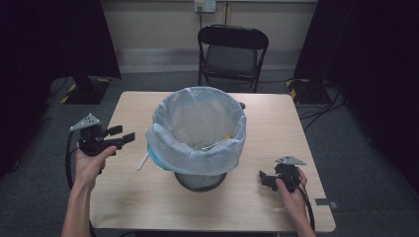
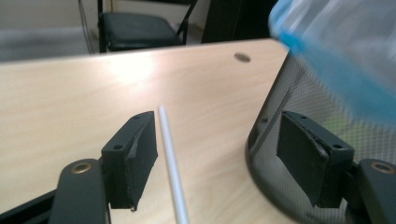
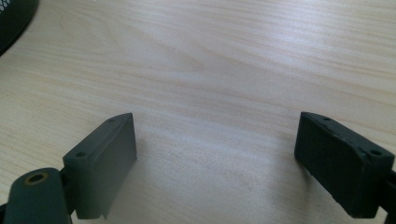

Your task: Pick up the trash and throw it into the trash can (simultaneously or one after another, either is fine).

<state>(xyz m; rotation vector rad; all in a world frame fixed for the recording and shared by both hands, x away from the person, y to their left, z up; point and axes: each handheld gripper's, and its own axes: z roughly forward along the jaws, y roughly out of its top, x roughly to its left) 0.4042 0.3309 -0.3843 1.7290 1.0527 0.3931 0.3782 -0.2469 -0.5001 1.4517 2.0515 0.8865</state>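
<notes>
High view: a wire-mesh waste bin [image 1: 200, 180] lined with a pale blue plastic bag [image 1: 197, 143] stands at the middle of the light wooden surface [image 1: 276, 128]. A white straw [image 1: 143, 161] lies on the surface just left of the bin, its far end hidden under the overhanging bag. The left gripper [image 1: 122, 136], held in the left hand [image 1: 91, 165], hovers at the left edge of the surface, jaws apart and pointing toward the bin. The right gripper [image 1: 262, 176], held in the right hand [image 1: 290, 190], sits low at the near right, well apart from the bin. A black folding chair [image 1: 232, 54] stands beyond the far edge.

Left gripper view: the straw [image 2: 172, 163] runs between the spread jaws, close beside one of them, not clamped; the bin's mesh wall [image 2: 299, 93] lies behind the other.

Right gripper view: jaws wide apart over bare wood, holding nothing. No brand, label or writing is legible on any item.
</notes>
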